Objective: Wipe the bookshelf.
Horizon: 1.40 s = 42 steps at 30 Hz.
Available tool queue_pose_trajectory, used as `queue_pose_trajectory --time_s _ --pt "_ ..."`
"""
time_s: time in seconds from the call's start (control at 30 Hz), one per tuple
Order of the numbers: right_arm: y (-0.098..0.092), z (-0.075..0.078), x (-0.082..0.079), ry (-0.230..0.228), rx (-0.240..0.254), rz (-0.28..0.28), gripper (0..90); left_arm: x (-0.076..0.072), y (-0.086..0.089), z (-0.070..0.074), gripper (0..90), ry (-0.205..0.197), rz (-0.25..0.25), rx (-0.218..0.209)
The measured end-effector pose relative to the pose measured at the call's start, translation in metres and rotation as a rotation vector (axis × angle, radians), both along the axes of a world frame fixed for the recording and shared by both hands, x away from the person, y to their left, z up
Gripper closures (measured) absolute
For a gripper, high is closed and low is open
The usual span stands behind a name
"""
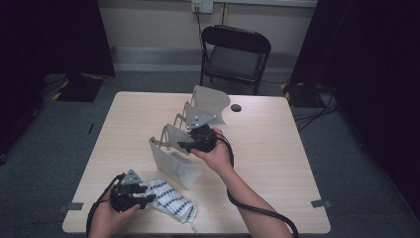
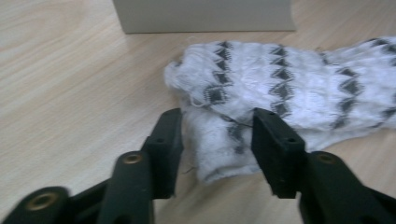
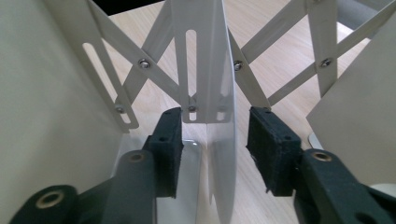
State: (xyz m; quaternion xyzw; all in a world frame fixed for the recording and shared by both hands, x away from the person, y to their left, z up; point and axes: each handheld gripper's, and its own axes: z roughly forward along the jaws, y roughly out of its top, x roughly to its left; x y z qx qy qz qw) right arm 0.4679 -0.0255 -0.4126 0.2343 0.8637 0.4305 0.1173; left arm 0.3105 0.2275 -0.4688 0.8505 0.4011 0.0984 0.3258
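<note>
A white sock with grey diamond bands [image 1: 173, 201] lies flat near the table's front edge. My left gripper [image 1: 147, 197] rests at the sock's left end. In the left gripper view the jaws [image 2: 217, 135] stand open on either side of the sock's [image 2: 289, 88] narrow end, with small gaps to the pads. A cream expanding rack [image 1: 198, 114] of upright plates joined by scissor bars runs diagonally across the table's middle. My right gripper [image 1: 182, 145] reaches into it from the right. Its jaws [image 3: 215, 135] straddle one thin plate [image 3: 217, 70] and stand open, clear of it on both sides.
The light wood table [image 1: 277, 163] has a small dark hole [image 1: 236, 107] at the back. A black folding chair [image 1: 235, 54] stands behind it. Dark curtains flank the room. The rack's front plate [image 2: 201, 14] stands just beyond the sock.
</note>
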Motion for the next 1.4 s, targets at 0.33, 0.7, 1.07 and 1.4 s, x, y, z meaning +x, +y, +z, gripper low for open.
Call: queue_pose_trajectory --time_s 0.33,0.7,1.07,1.4 --pt "0.006 -0.007 0.005 -0.009 -0.012 0.025 89.2 -0.001 0.003 -0.002 43.6 -0.003 0.006 0.001" --pt "-0.002 -0.004 0.003 -0.062 0.015 0.039 89.8 -0.001 0.003 -0.005 43.6 0.002 0.007 0.005" --pt "-0.017 0.002 0.000 -0.100 0.039 0.037 89.4 -0.002 0.003 -0.005 43.8 -0.001 0.004 0.009" --pt "-0.037 0.006 -0.005 -0.141 0.077 0.020 88.3 -0.001 0.002 -0.005 44.0 0.000 0.003 0.012"
